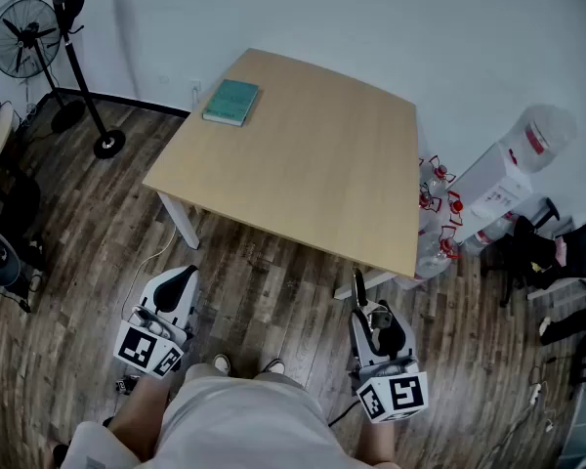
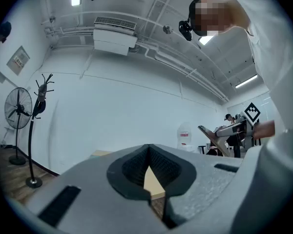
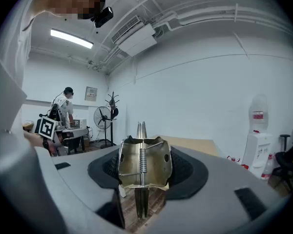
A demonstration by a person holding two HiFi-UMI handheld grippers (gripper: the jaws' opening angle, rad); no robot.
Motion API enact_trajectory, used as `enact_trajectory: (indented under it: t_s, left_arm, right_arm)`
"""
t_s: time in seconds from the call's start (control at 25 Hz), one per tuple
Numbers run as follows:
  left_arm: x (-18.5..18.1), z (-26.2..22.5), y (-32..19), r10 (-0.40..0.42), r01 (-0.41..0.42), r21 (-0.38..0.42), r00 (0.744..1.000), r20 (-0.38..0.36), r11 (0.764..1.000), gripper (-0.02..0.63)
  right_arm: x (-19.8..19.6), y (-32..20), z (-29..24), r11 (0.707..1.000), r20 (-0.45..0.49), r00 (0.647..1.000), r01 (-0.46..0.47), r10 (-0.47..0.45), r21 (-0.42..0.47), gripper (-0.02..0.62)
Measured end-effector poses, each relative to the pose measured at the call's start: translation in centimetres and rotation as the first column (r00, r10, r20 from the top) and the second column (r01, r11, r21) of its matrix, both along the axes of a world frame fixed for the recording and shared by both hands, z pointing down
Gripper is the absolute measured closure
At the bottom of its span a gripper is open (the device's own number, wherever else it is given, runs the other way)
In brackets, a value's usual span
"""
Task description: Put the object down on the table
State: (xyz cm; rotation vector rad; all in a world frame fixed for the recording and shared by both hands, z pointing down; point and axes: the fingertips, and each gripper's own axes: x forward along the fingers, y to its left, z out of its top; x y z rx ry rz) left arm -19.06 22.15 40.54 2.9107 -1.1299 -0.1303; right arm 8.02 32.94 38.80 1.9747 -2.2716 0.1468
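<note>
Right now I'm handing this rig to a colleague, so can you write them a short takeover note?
Left gripper: shut, nothing in it.
Right gripper: shut on a metal clip, pads pressing on both its sides.
Table: ahead of the person, who stands short of its near edge. A book lies at its far left corner.
Done: the clip is in hand.
Left: bring the clip over the table, set it on the open top away from the book, then open the jaws.
</note>
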Motion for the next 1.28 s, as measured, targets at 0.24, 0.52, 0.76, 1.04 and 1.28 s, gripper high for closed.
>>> enact_trajectory:
  t_s: [0.24,0.52,0.76,1.04,1.28]
  left_arm:
    - [1.7,0.1,0.5,-0.008,0.004,-0.058,0.997,-0.072,0.998,0.598]
    - [3.6,1.4,2.0,-0.051,0.04,-0.113,0.994,-0.101,0.993,0.598]
    - [4.7,2.7,2.5,-0.069,0.057,-0.147,0.995,-0.076,0.987,0.598]
    - [4.6,4.6,-1.5,-0.059,0.045,-0.171,0.995,-0.075,0.984,0.6]
    - [7.2,5.3,-9.6,0.003,-0.023,-0.18,0.994,-0.111,0.983,0.598]
  right_arm:
    - [2.0,0.6,-0.1,1.0,0.043,0.999,0.021,-0.022,0.01,0.382]
    - [4.5,1.3,1.5,0.997,0.089,0.993,0.082,-0.081,-0.004,0.382]
    - [5.9,0.3,2.6,0.995,0.113,0.989,0.101,-0.099,-0.019,0.382]
    - [5.0,-3.9,4.2,0.992,0.127,0.986,0.113,-0.106,-0.048,0.382]
    - [5.8,-10.1,3.6,0.995,0.102,0.993,0.072,-0.064,-0.074,0.382]
